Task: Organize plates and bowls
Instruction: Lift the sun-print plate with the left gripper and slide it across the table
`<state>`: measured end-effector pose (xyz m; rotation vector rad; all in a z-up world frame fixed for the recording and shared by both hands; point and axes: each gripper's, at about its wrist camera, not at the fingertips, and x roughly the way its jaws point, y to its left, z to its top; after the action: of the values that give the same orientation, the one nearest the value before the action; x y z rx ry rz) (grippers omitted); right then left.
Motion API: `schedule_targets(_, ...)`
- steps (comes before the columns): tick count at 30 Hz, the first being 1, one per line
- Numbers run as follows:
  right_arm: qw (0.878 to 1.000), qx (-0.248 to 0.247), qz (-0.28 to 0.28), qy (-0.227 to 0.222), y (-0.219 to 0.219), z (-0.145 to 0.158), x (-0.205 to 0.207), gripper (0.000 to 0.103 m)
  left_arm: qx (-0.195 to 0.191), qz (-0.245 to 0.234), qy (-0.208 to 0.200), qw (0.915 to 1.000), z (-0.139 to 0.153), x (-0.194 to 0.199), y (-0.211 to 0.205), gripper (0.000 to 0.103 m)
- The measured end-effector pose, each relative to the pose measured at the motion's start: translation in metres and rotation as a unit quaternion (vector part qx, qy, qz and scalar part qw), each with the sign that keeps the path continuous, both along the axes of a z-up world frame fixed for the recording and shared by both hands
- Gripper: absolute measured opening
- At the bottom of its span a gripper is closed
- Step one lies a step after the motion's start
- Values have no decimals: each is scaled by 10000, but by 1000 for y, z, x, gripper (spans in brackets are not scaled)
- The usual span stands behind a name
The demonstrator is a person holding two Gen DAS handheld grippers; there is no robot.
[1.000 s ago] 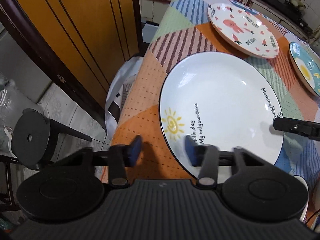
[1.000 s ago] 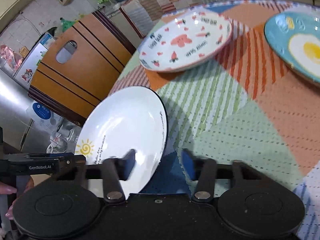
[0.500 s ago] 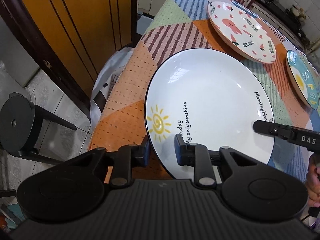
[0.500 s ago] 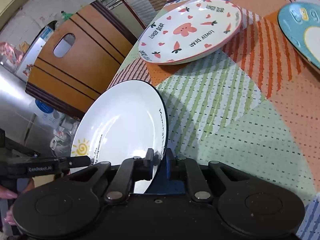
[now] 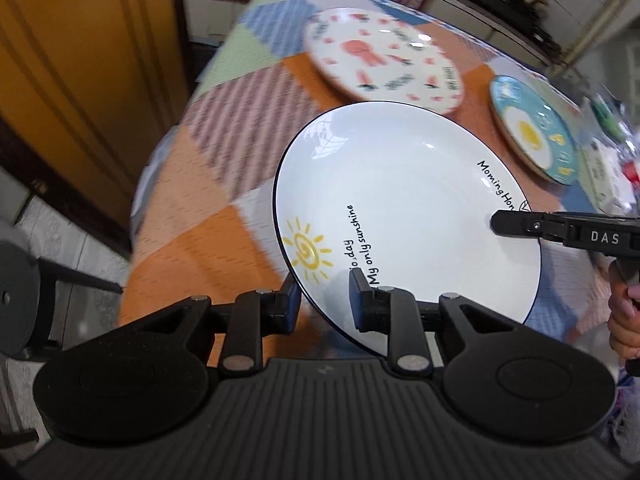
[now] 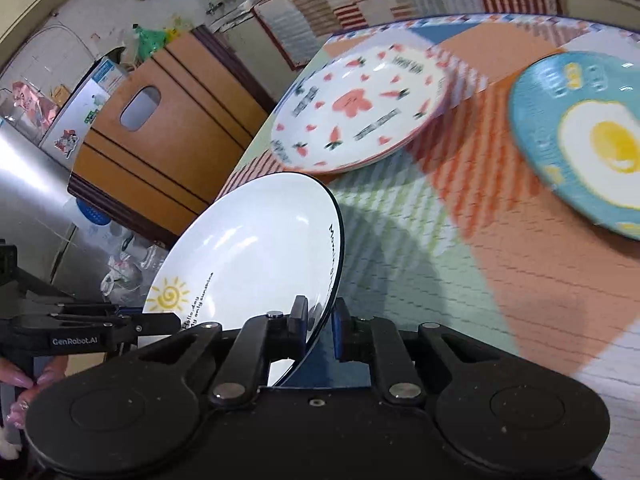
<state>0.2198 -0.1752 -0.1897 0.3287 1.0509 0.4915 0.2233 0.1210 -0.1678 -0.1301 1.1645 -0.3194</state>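
White glaze fills the middle of both views: we hold the sun plate tilted, clear of the patchwork tablecloth, with a gripper on each side of its rim. In the left wrist view, our left gripper is clamped on the plate's near edge at the lower centre of the frame, one finger under the rim and the other on the face beside the yellow sun drawing. At the right edge of that frame our right gripper reaches in and meets the rim by the black lettering.

In the right wrist view, the right gripper is clenched on the thin dark-lined rim at lower centre, the fingers pressed on either side of it, and the plate slants up toward the left of the frame. The left gripper shows at lower left, biting the opposite edge near the sun.

Behind, on the cloth, the carrot-print plate lies flat at upper centre, and the blue fried-egg plate lies at upper right; both are blurred. An orange wooden cabinet stands at the left.
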Motion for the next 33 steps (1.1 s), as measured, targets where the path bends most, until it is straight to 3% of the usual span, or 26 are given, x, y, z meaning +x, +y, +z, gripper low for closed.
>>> schedule_targets(8, 9986, -340, -329, -219, -60, 22, -25, 18, -137, -762, 66, 9970, 11, 15, -65, 23)
schedule_targets(16, 9967, -492, -635, -70, -102, 10, -40, 19, -39, -1213, 210, 9924, -6, 21, -110, 23)
schedule_targets(28, 9938, -1097, -145, 104, -81, -20, -41, 26, 296, -1367, 243, 9899, -38, 29, -115, 24)
schedule_targets(33, 9894, -1442, -77, 141, -69, -23, -39, 32, 345, -1412, 165, 9892, -38, 25, -115, 24)
